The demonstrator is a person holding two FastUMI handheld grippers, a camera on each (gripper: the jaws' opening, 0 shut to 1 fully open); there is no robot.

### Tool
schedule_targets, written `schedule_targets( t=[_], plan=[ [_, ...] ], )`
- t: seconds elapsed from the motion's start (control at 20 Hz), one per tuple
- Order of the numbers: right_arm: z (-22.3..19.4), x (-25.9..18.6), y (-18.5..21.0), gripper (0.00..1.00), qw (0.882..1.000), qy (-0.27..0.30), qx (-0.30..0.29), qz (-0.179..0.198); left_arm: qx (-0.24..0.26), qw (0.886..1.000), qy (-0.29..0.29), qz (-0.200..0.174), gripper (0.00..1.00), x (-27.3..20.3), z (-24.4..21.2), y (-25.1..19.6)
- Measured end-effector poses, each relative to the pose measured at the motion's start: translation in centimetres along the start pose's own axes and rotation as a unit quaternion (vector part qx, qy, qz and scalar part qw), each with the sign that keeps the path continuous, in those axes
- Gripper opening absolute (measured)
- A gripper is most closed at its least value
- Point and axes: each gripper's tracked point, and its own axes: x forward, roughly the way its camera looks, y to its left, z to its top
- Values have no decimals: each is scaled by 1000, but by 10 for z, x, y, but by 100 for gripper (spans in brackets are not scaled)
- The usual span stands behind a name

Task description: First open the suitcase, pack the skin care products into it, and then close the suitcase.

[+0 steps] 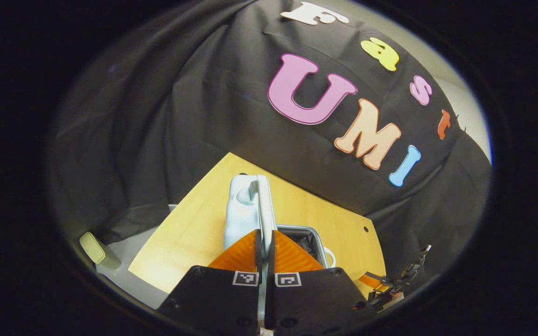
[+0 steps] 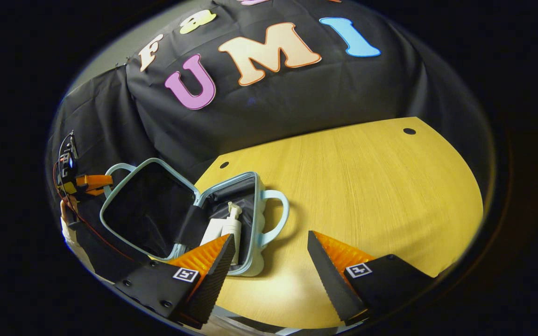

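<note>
A small pale blue suitcase lies open on the wooden table (image 2: 371,186). Its lid (image 2: 147,210) stands tilted up at the left, and its base (image 2: 255,261) holds white skin care bottles (image 2: 229,226), one with a pump top. In the left gripper view the lid (image 1: 243,210) rises edge-on, and my left gripper (image 1: 265,233) is shut on its rim. The base (image 1: 306,238) sits just right of it. In the right gripper view, the left gripper (image 2: 92,182) shows at the lid's far edge. My right gripper (image 2: 269,256) hangs open over the table beside the base's handle (image 2: 280,210), holding nothing.
A pale rounded object (image 1: 94,247) lies on a grey surface left of the table. The table has small holes (image 2: 409,131) near its back edge. The black cloth wall stands close behind the table. Bare wood stretches right of the suitcase.
</note>
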Motion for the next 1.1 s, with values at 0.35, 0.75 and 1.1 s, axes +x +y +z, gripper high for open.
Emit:
schedule_targets(
  t=[0.35,0.75,1.1],
  plan=[
    [18,-14,-41,98,1000,-9,-13,11,50,998,17,14,0,12,-23,-89],
    [30,-33,-87,98,1000,-13,-9,20,114,990,86,-16,0,71,-103,-197],
    [27,-51,-131,98,1000,-20,8,-3,132,980,150,-17,0,123,-173,-226]
  ],
)
